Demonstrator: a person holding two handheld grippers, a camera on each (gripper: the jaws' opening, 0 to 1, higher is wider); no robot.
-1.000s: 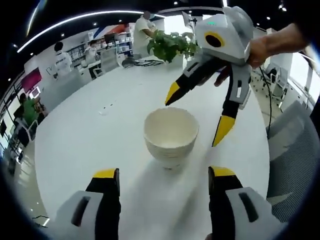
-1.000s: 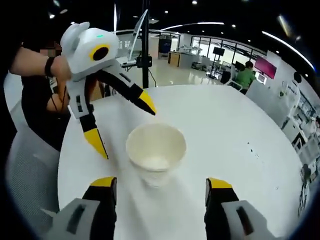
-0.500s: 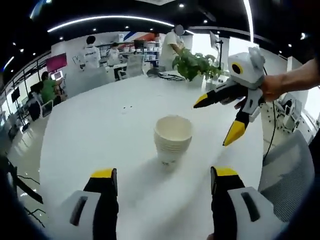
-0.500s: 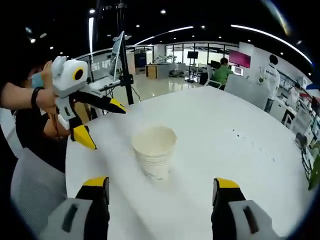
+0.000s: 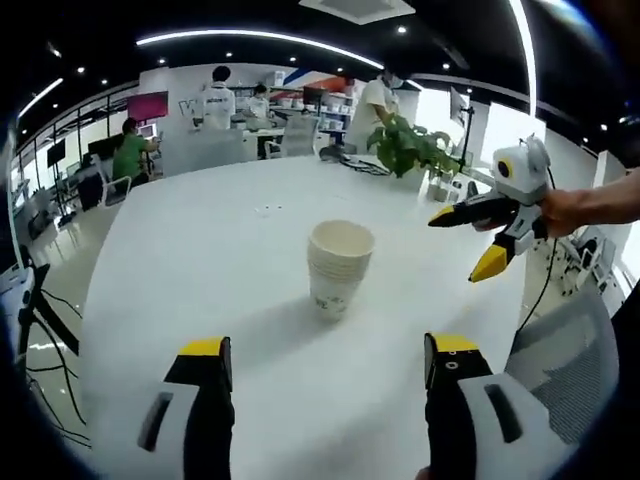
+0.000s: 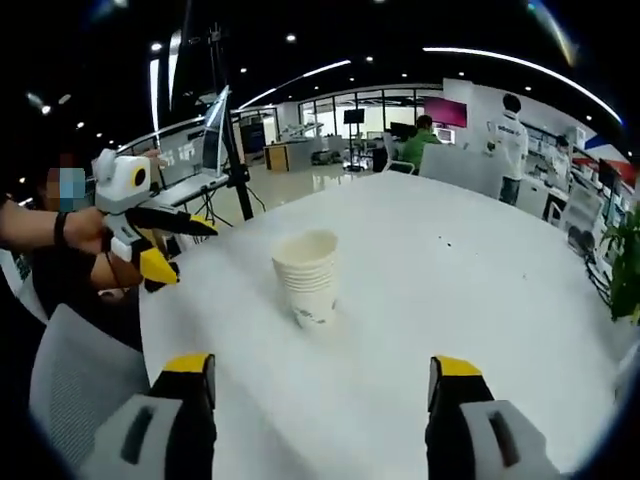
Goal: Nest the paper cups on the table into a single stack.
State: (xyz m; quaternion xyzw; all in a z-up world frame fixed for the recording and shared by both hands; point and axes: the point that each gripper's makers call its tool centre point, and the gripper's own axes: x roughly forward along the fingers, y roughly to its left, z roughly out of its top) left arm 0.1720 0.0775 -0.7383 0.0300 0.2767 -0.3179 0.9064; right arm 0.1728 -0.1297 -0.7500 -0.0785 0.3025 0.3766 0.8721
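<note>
cups [image 5: 338, 268] sit nested in one upright stack on the table [image 5: 200, 260]; none loose, task looks done. left gripper [image 5: 325, 365] and right gripper [image 6: 325, 375] both spread apart, holding nothing.

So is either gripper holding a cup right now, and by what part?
Nothing is held. The left gripper and right gripper are both open and apart from the cup stack.
</note>
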